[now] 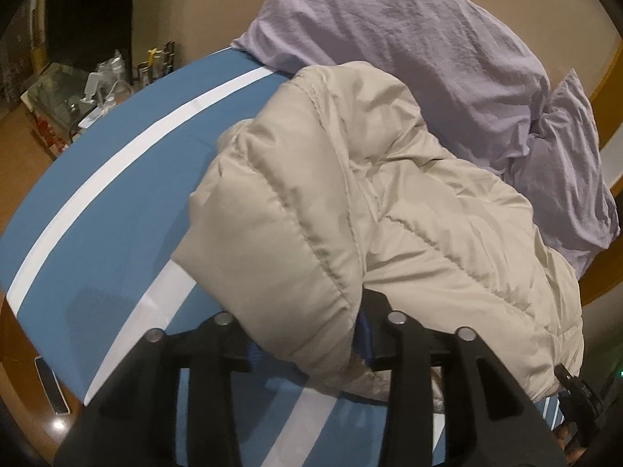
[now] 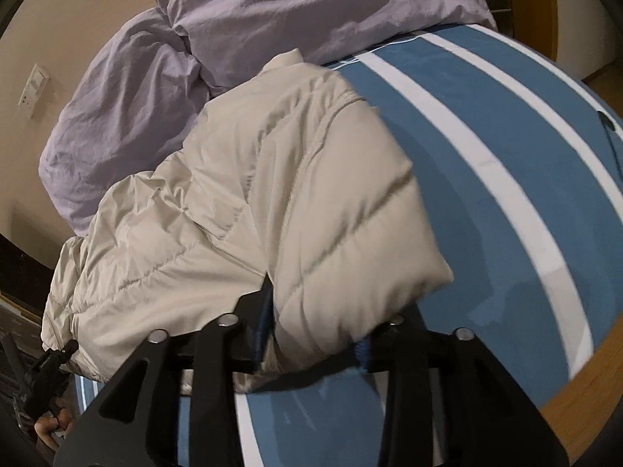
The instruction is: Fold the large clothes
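Cream quilted puffer jacket (image 1: pixel 350 202) lies bunched on a blue sheet with white stripes (image 1: pixel 128 202). Stitched channels run across the padding; the fabric is matt, creased, puffed in thick rolls. It sits toward the pillow end of the bed, its far edge touching the lilac pillows (image 1: pixel 409 39).

Left wrist view, left to right: a cluttered side table (image 1: pixel 97 85) with bottles beyond the bed's far edge; a phone-like dark slab (image 1: pixel 50 385) on the wooden bed frame at lower left; blue striped sheet; then the jacket filling centre and right. A thick folded roll of the jacket hangs down between the fingers of the left gripper (image 1: pixel 307 334), which are closed in against it, holding the fold. Lilac pillows at upper right. At the far right edge, the other tool's black tip shows beside the jacket hem.

Right wrist view, left to right: wall switch plate (image 2: pixel 35 89); lilac pillows (image 2: pixel 272 7); the jacket (image 2: pixel 249 210), one half doubled over the other, collar pointing toward the pillows; striped sheet (image 2: pixel 486 148) to the right. The right gripper (image 2: pixel 311 334) has a padded edge of the jacket pinched between its fingers.
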Demonstrator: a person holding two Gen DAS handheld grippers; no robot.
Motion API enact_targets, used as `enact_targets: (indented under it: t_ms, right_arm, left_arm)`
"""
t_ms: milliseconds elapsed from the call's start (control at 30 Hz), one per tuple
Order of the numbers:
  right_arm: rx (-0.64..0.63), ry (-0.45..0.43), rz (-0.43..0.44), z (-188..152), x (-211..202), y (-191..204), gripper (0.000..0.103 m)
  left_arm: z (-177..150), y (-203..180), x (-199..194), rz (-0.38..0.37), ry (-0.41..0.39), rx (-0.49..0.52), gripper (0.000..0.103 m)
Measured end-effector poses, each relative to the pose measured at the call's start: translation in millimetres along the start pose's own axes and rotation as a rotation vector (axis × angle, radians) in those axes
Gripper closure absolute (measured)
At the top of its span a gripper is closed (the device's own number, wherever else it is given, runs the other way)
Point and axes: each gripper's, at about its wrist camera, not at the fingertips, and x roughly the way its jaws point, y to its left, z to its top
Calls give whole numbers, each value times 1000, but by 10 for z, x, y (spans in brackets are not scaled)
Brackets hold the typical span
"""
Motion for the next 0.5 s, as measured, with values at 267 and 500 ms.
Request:
enact_targets:
  t_ms: [267, 500]
  right_arm:
    - [-4, -19, -75, 78, -123, -42, 44]
    - [23, -119, -184, 288, -269, -162, 39]
  left_arm:
    - [-58, 72, 11, 51, -2, -33, 37]
    - [-39, 74, 71, 64, 10, -35, 29]
